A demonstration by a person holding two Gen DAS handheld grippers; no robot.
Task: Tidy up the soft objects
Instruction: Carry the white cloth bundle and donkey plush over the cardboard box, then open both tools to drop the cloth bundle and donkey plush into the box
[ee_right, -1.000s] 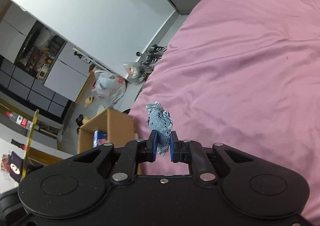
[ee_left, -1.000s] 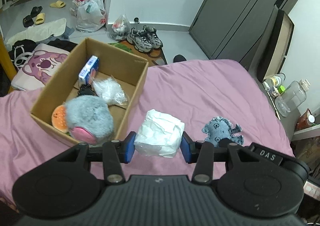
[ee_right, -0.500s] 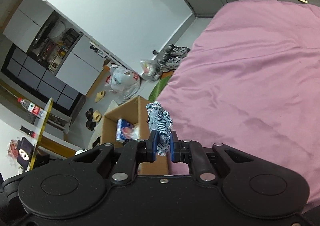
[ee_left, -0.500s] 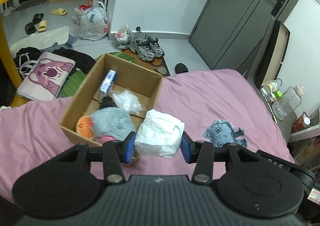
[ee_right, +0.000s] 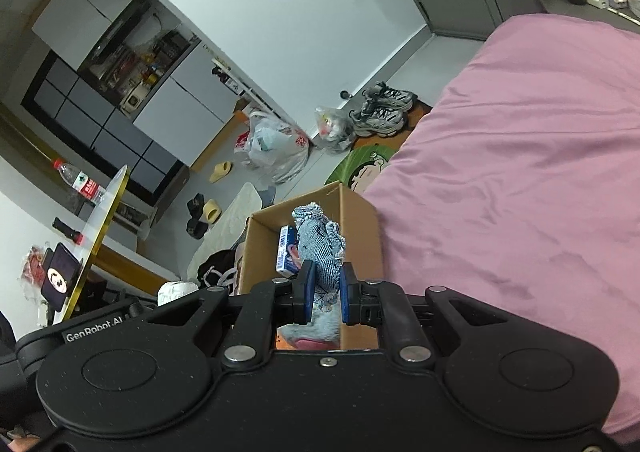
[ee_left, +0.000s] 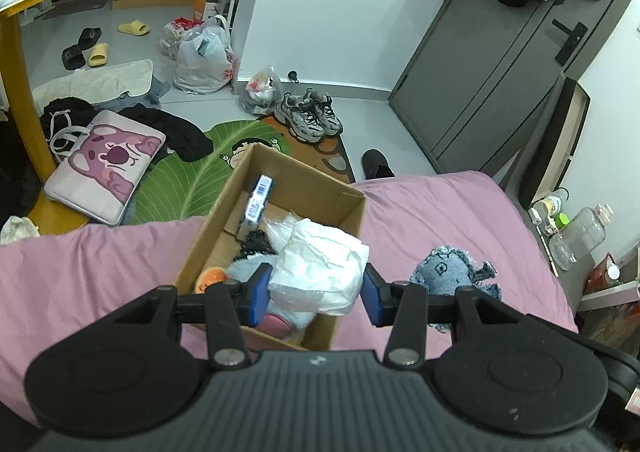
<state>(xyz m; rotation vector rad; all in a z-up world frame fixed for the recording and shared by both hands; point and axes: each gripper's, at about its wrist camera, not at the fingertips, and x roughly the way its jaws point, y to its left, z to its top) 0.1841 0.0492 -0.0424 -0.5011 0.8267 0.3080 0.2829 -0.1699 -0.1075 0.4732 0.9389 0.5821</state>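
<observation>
Between the blue pads of the left tongs: one white crumpled packet, wrapped in clear film, gripped at both sides with the jaws set wide to span it. The packet hangs directly over the open cardboard box, above its near right corner.

Below and behind the left tongs, inside the box: one grey plush toy with a pink patch, partly hidden by the packet; one orange item at the near left wall, identity unclear; one blue-and-white carton leaning against the far left wall; one clear plastic bag, mostly covered.

Right of the left tongs: one blue denim plush, seen held up above the pink bed.

Between the pads of the right tongs: the same denim plush, pinched with the jaws nearly together, its fringed body standing up past the pad tips. Just beyond the right tongs sits the box, with the carton visible against its wall and the grey toy showing under the fingers.

Right of the right tongs: pink bed cover, wrinkled. Whether the plush hangs over the box opening or just short of it cannot be told.
</observation>
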